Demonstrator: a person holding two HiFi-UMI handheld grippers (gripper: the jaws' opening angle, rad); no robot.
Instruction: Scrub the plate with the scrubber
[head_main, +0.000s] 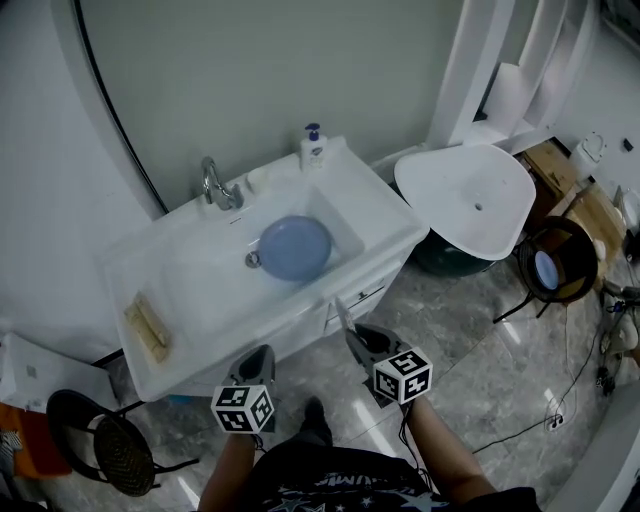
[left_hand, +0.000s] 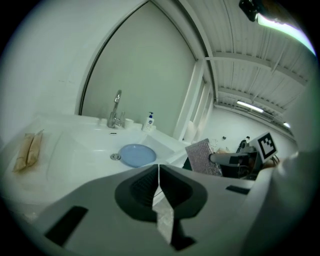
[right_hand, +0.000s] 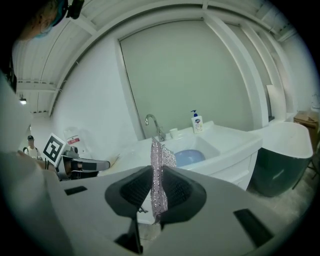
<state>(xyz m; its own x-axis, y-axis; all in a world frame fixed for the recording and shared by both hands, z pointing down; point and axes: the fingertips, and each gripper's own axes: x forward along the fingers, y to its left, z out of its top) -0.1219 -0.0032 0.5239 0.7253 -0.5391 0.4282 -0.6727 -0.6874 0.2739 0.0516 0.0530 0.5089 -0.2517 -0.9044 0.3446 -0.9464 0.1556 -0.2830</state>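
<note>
Setting: a white sink (head_main: 190, 285) against a pale wall, with grey marbled floor (head_main: 470, 350) in front of it.
Plate (head_main: 295, 248): blue, round, lying in the sink's basin, with the drain (head_main: 253, 260) touching its left edge in the head view.
Faucet (head_main: 218, 185): chrome, on the back ledge, behind the plate.
Soap bottle (head_main: 313, 145): white with a blue pump, upright at the back right corner of the sink.
Tan pad (head_main: 147, 327): lies on the sink's left ledge, well apart from the plate.
Left gripper (head_main: 262, 352): its 2 jaws are closed flat against each other with nothing between them. It is held over the floor, just short of the sink's front edge, and points toward the basin.
Right gripper (head_main: 355, 335): its jaws are clamped on the scrubber (right_hand: 160, 160), near the sink's front right corner.
Scrubber: a thin silvery mesh sheet, standing on edge between the pads. Its upper part rises past the jaw tips and its lower edge hangs below them. It is apart from the plate.
Grippers, relation: side by side, both on the near side of the sink, neither touching sink or plate.
White top (head_main: 470, 195): rounded, on a dark green base, right of the sink.
Stool (head_main: 105, 440): black, on the floor left of the person.
</note>
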